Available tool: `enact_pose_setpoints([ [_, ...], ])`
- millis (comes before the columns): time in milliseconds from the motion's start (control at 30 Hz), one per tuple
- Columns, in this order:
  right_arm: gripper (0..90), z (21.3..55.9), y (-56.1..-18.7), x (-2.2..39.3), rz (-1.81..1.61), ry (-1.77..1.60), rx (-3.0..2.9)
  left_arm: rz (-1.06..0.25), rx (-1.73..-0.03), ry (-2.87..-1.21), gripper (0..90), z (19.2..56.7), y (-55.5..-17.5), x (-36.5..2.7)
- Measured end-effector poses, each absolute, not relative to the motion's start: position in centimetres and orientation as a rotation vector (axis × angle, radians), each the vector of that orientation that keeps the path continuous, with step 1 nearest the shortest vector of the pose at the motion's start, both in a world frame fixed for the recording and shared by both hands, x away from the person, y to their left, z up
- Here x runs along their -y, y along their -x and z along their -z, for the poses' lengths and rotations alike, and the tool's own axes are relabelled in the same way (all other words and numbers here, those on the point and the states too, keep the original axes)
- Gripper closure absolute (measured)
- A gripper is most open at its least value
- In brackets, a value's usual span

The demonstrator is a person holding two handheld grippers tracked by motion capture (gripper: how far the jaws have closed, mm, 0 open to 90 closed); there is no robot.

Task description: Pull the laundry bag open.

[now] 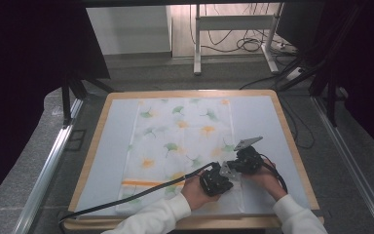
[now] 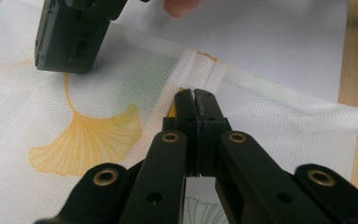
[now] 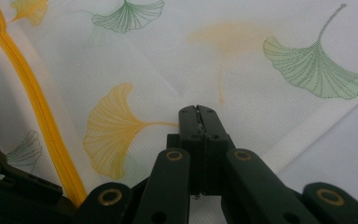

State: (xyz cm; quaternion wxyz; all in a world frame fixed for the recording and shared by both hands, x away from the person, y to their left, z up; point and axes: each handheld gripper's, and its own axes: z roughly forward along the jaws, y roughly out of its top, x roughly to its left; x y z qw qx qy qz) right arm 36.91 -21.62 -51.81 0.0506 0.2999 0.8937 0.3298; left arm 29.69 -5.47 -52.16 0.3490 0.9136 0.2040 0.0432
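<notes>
Jaws of the left gripper (image 2: 196,100) and right gripper (image 3: 198,114) are pressed together over a thin, limp ginkgo-print cloth (image 1: 180,141) lying flat on the desk (image 1: 292,141), probably light, slippery, best pinched at its hemmed edge (image 2: 200,70).

A worktop (image 1: 292,139) with a light wooden rim is standing on a grey floor (image 1: 141,75), and a pale sheet (image 1: 109,146) is covering nearly its whole top inside the rim. A white cloth (image 1: 175,141) printed with green and yellow ginkgo leaves is lying spread flat on that sheet, running from the far edge to the near edge, slightly left of the middle. An orange stripe (image 1: 143,183) is crossing the cloth near its near end. In the left gripper view, the cloth's hemmed edge (image 2: 279,88) is lying against the pale sheet, with the wooden rim just beyond.
</notes>
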Motion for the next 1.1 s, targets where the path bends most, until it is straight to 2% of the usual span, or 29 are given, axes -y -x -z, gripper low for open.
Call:
enact_pose_setpoints([
  [167,89.0,51.8,-36.9,21.6,-1.003,-0.909,-2.722,-0.089,-0.559,-2.359,90.0,52.2,-29.7,5.2],
  [333,89.0,51.8,-36.8,21.6,-1.000,-0.901,-2.721,-0.009,-0.623,-2.312,90.0,52.4,-30.1,4.2],
  [667,88.9,51.7,-36.6,21.6,-0.985,-0.883,-2.698,0.025,-0.641,-2.289,90.0,52.6,-30.3,3.2],
  [867,89.0,50.2,-34.3,21.8,-1.015,-0.841,-2.671,0.039,-0.649,-2.274,90.0,52.7,-30.4,3.3],
  [1100,89.0,49.9,-30.5,22.1,-1.006,-0.868,-2.710,0.027,-0.653,-2.263,90.0,52.7,-30.2,3.4],
])
